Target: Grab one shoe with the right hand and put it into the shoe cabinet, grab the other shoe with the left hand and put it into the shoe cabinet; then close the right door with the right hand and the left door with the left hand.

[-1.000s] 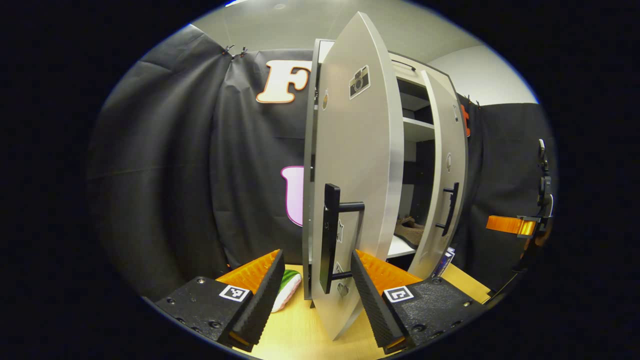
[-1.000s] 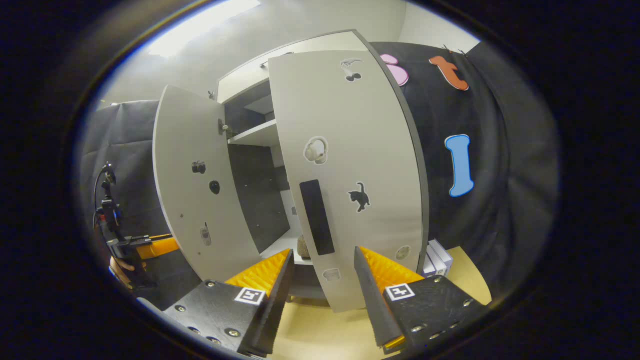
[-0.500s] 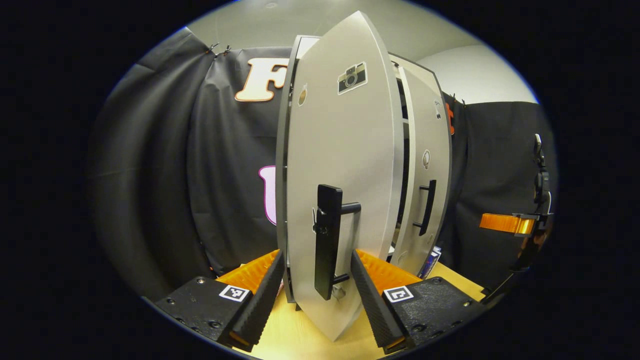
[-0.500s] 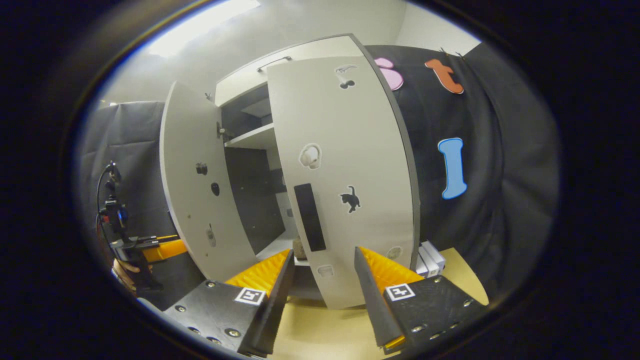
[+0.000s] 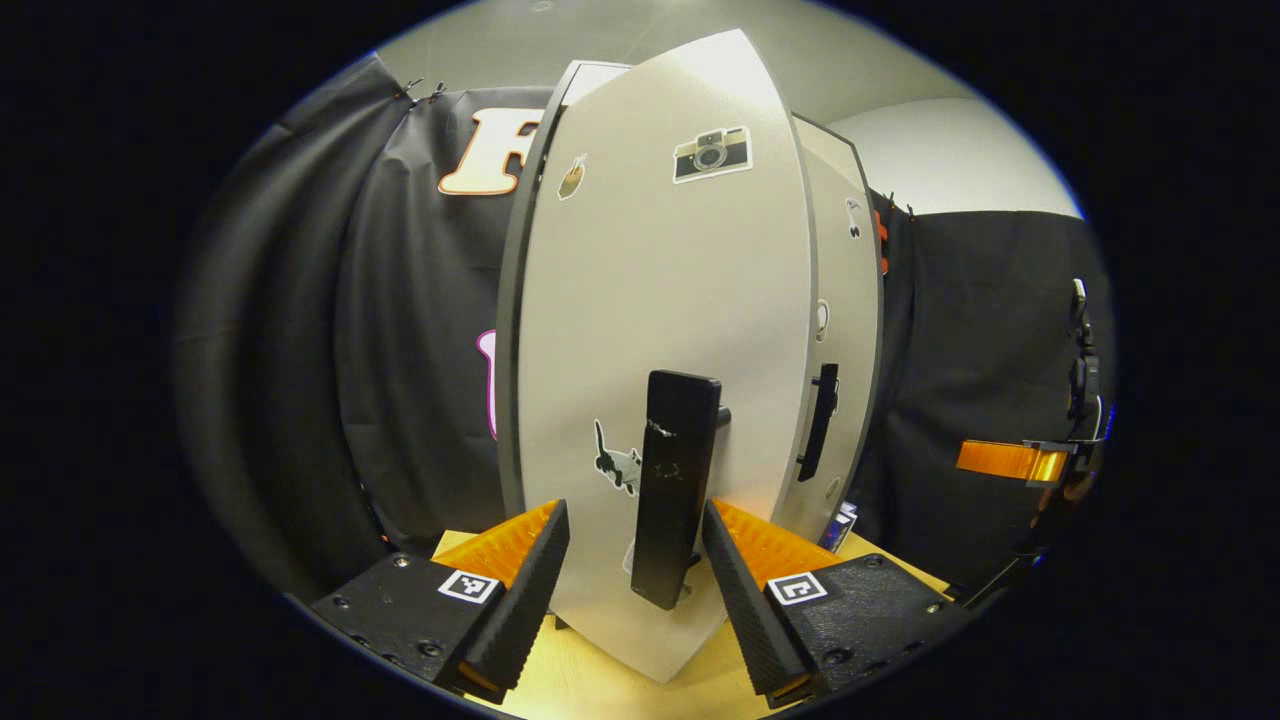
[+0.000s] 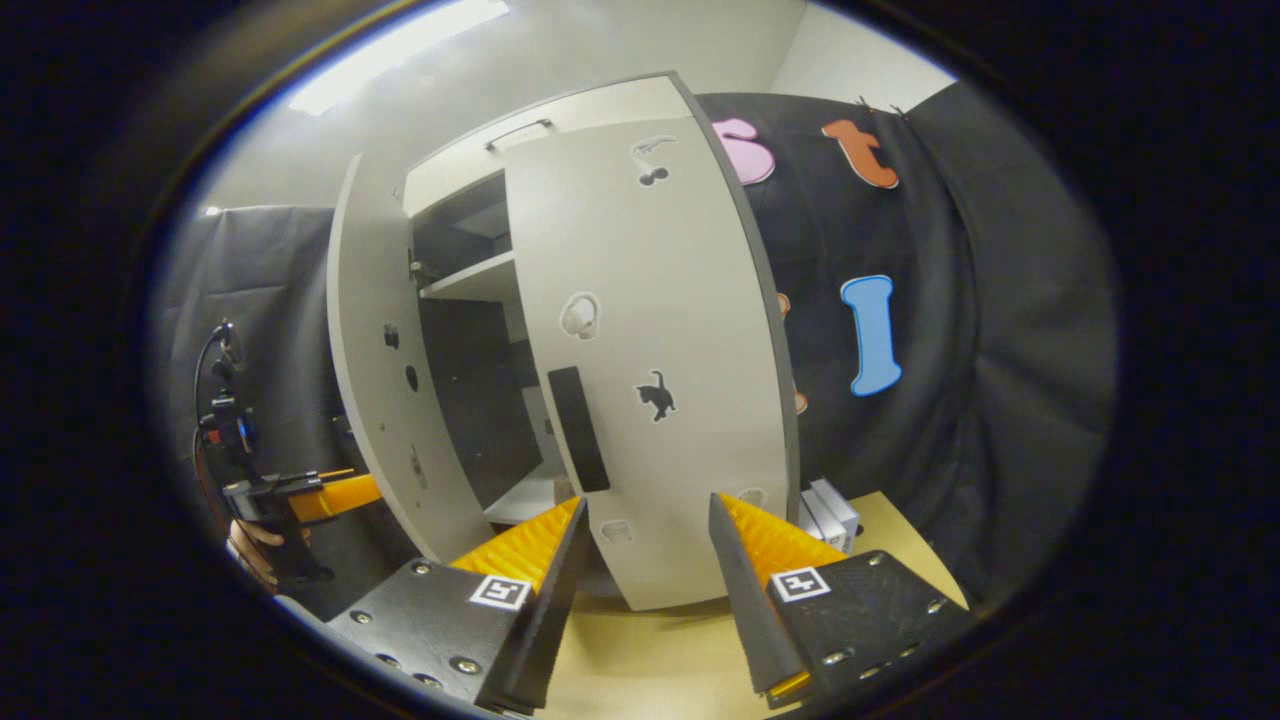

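Observation:
In the left gripper view the cabinet's grey left door (image 5: 650,300) stands close in front, partly swung in. Its black bar handle (image 5: 678,485) sits between my left gripper's (image 5: 635,545) open fingers, which do not press on it. The right door (image 5: 848,330) with its handle (image 5: 821,420) is behind it, almost shut. In the right gripper view the right door (image 6: 650,340) is just ahead of my open right gripper (image 6: 640,545). The left door (image 6: 375,350) is ajar, with a dark gap and a shelf (image 6: 470,290) between the two doors.
The cabinet stands on a light wooden tabletop (image 6: 660,650). White boxes (image 6: 828,508) lie at its right foot. The other gripper shows far right as an orange finger (image 5: 1008,460), and at the left with a hand (image 6: 300,495).
Both doors have swung inward. The gap between them has narrowed and the shoe inside is now hidden. My left gripper has followed the left door with its handle between the fingers.

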{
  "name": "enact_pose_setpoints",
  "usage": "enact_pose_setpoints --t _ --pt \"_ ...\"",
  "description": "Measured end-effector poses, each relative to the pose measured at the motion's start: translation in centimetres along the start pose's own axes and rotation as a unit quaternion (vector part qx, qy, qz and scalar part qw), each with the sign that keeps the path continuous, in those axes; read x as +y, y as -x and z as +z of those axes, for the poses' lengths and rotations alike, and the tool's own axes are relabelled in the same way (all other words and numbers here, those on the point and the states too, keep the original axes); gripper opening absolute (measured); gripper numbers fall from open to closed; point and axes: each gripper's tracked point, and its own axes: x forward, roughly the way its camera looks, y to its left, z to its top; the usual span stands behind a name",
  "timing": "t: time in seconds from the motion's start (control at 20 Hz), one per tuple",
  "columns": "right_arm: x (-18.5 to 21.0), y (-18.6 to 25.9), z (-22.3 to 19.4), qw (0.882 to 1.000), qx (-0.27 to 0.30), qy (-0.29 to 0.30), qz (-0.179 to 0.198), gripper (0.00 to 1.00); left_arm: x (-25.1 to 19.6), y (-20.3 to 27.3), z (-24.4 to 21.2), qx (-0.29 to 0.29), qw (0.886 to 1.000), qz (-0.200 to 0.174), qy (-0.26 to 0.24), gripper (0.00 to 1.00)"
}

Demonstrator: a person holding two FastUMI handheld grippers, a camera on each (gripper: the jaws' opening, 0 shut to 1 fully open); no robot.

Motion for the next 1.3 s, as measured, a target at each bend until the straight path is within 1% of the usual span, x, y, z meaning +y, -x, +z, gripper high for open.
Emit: enact_pose_setpoints --t 0.05,0.1,0.2,0.25,0.3,0.35,0.4,0.5,0.6,0.7,0.75,0.95,1.2,1.3 --pt "-0.5 0.1 0.2 1.0 -0.002 -0.002 -0.005 0.72 -0.2 -0.5 -0.1 0.003 1.0 0.0 -0.004 0.83" --pt "-0.9 0.1 0.2 1.0 -0.003 -0.004 -0.01 0.72 -0.5 -0.9 -0.3 0.004 1.0 -0.002 -0.004 0.78" --pt "-1.9 0.3 0.1 1.0 -0.002 -0.006 -0.02 0.72 -1.0 -1.4 -0.4 0.005 1.0 -0.012 0.004 0.77" --pt "-2.5 0.4 0.2 1.0 -0.002 -0.007 -0.025 0.72 -1.3 -1.8 -0.3 0.006 1.0 -0.015 0.007 0.83" --pt "-2.8 0.4 0.3 1.0 -0.003 -0.009 -0.029 0.72 -1.6 -2.4 -0.2 0.008 1.0 -0.016 0.008 0.83" --pt "-3.2 0.5 0.4 0.999 -0.004 -0.011 -0.032 0.73 -2.6 -3.3 -0.5 0.008 1.0 -0.021 0.012 0.86" --pt "-3.4 0.5 0.4 0.999 -0.004 -0.013 -0.034 0.73 -2.9 -3.8 -0.5 0.008 1.0 -0.022 0.016 0.87" --pt "-4.1 0.7 0.6 0.999 -0.007 -0.018 -0.038 0.73 -3.3 -5.0 -0.3 0.007 0.999 -0.021 0.04 0.89" --pt "-4.9 1.2 0.9 0.999 -0.01 -0.016 -0.049 0.73 -3.9 -6.3 -0.6 0.01 0.997 -0.03 0.075 0.99" --pt "-6.4 1.8 0.9 0.998 -0.009 -0.015 -0.061 0.73 -4.3 -6.8 -0.7 0.016 0.994 -0.038 0.1 1.0" --pt "-7.1 2.0 0.9 0.998 -0.009 -0.016 -0.068 0.73 -4.4 -6.9 -0.7 0.016 0.994 -0.038 0.1 1.0" --pt "-9.8 3.2 0.9 0.995 -0.012 -0.023 -0.1 0.73 -4.7 -7.4 -0.3 0.012 0.998 -0.026 0.06 1.0" --pt "-13.0 4.5 0.4 0.99 -0.008 -0.019 -0.137 0.73 -5.1 -7.8 -0.3 0.021 0.998 -0.021 0.063 1.0" --pt "-13.7 4.8 0.3 0.989 -0.009 -0.019 -0.146 0.73 -5.0 -7.7 -0.2 0.021 0.998 -0.018 0.051 1.0"
